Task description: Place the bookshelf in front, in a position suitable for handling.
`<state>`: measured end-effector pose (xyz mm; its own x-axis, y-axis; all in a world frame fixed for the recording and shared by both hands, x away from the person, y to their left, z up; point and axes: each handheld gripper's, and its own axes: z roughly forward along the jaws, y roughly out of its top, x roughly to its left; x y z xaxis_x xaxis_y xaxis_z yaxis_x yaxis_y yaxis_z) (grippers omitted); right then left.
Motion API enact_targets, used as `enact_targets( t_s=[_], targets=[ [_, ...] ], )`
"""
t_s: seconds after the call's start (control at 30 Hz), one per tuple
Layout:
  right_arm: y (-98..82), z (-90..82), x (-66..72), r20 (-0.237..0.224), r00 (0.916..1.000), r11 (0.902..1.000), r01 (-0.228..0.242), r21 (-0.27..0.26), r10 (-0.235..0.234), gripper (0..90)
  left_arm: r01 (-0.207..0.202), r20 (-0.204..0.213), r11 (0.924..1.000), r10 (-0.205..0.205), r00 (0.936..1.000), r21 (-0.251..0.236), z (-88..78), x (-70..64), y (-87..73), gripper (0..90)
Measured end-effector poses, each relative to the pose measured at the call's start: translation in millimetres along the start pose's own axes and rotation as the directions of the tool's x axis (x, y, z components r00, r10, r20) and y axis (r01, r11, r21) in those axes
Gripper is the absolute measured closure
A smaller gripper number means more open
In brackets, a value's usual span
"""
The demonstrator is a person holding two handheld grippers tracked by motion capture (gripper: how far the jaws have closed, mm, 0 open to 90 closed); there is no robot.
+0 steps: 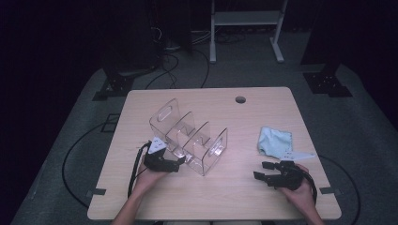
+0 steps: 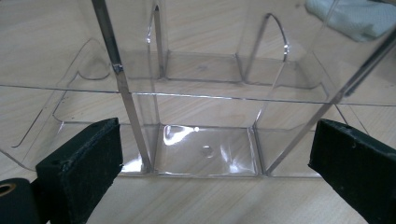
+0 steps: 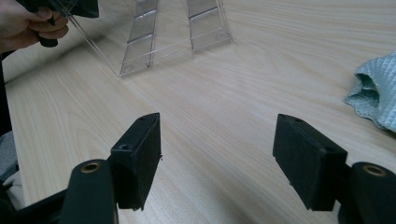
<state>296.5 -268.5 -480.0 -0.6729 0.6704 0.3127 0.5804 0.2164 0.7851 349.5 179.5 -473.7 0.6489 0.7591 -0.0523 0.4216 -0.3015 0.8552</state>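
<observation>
Fingers on your left gripper [image 2: 215, 172] stand spread wide, with nothing pinched, right up against the near wall of the clear acrylic organizer [image 1: 190, 140]. That organizer sits left of centre in the high view, its divider walls standing upright on the worktop [image 1: 225, 192]. In the left gripper view its bottom edge runs across the middle of the frame between your two fingers, so you seem to be at the approach step, lining up to take hold of it. Whether a finger already touches the plastic is hard to tell through the glare.

Your right gripper [image 1: 272, 174] rests at the lower right of the high view, fingers also spread and holding nothing, pointed across bare wood. The pale blue cloth [image 1: 274, 141] lies just beyond it, well apart from the organizer.

Next, you will likely need to straddle one thin wall with the left fingers before closing. Clear acrylic is slick, so close squarely.
</observation>
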Motion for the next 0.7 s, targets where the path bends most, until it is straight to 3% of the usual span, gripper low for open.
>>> enact_targets(
  t_s=[0.4,0.7],
  targets=[
    [-0.2,-0.2,-1.6,0.004,1.0000,1.0000,-0.002,0.004,0.002,31.7,0.019,0.008,0.9997,-0.019,0.9998,-0.013,6.4,-0.3,0.2,1.9],
    [1.3,-1.0,-3.7,0.009,1.0000,1.0000,-0.001,0.009,0.001,31.7,0.002,0.018,0.9996,-0.002,0.9998,-0.028,8.4,-0.3,0.2,6.1]
  ],
)
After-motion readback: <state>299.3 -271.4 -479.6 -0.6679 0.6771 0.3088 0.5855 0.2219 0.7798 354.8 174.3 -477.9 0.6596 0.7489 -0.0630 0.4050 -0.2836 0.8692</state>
